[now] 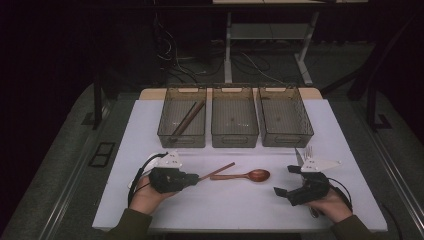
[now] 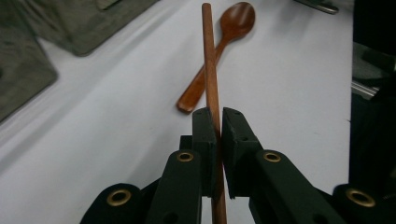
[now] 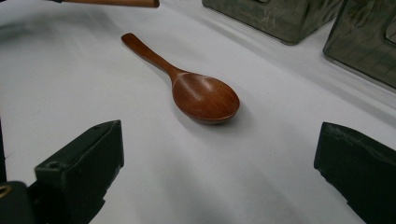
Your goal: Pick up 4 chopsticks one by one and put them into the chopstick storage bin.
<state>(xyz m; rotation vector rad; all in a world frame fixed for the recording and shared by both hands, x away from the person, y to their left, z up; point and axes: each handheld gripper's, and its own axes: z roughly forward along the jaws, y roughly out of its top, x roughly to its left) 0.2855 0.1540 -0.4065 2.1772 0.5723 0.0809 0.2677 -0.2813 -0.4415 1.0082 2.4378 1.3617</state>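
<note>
Wooden chopstick (image 2: 211,70) clamped in left gripper (image 1: 195,178), pointing right, tip raised.

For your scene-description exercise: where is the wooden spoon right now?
In the high view, the wooden spoon lies on the white table between both grippers, in front of the middle bin.

Brown wooden chopstick (image 2: 211,60), lifted off table, angled above spoon handle

Dim room, cables (image 1: 175,55) on floor (image 1: 60,165)
</note>
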